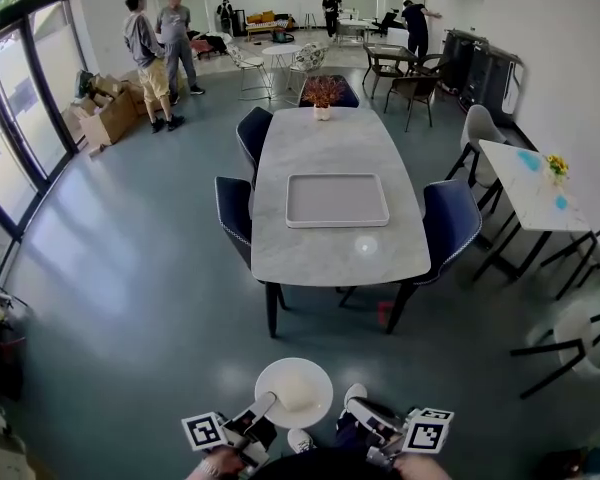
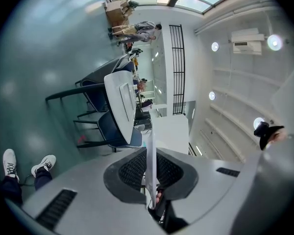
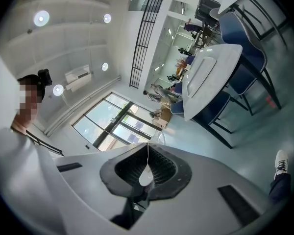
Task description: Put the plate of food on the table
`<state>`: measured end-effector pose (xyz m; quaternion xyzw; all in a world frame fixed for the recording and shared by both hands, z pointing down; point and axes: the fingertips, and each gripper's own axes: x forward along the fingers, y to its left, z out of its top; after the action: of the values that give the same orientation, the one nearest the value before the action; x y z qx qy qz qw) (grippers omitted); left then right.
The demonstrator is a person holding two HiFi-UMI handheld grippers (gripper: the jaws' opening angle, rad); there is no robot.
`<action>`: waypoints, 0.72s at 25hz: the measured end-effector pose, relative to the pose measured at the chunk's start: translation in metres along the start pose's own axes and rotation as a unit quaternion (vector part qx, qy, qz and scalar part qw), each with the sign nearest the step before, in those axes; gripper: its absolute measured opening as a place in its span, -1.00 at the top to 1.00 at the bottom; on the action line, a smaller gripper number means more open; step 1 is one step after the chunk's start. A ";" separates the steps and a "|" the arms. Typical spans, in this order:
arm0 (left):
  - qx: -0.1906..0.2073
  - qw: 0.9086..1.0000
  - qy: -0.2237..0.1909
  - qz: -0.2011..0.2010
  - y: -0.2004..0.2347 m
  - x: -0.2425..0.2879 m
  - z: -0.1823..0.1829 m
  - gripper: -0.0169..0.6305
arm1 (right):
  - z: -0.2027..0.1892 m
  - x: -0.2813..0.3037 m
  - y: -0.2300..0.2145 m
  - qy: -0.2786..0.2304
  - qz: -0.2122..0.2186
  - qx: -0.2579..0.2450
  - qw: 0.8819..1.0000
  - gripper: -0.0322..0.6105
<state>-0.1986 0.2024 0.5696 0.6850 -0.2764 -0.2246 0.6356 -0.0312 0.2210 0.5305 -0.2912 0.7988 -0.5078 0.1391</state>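
Note:
A round white plate with a pale mound of food hangs low over the grey floor, in front of my feet. My left gripper is shut on its left rim and my right gripper is shut on its right rim. In the left gripper view the plate shows edge-on, pinched between the black pads. In the right gripper view the plate's thin rim sits between the closed jaws. The long marble table stands ahead, a few steps away, with a white tray at its middle.
Dark blue chairs stand along both sides of the table, and a plant pot at its far end. A second white table stands on the right. Two people and cardboard boxes are at the back left.

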 end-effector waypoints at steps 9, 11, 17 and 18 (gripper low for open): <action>0.001 1.000 -0.030 0.002 -0.002 0.019 0.011 0.86 | 0.026 0.014 -0.003 0.024 0.034 0.014 0.999 0.86; 0.002 0.999 -0.035 0.000 -0.003 0.026 0.013 0.86 | 0.032 0.015 -0.006 0.027 0.039 0.020 0.999 0.86; -0.006 0.999 -0.039 0.009 -0.001 0.048 0.013 0.86 | 0.052 0.016 -0.015 0.034 0.052 0.035 0.997 0.86; -0.007 0.999 -0.039 0.011 0.000 0.053 0.013 0.86 | 0.057 0.015 -0.019 0.037 0.046 0.024 0.998 0.86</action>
<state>-0.1677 0.1575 0.5709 0.6684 -0.3069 -0.2464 0.6311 -0.0069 0.1643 0.5228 -0.2313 0.8038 -0.5302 0.1392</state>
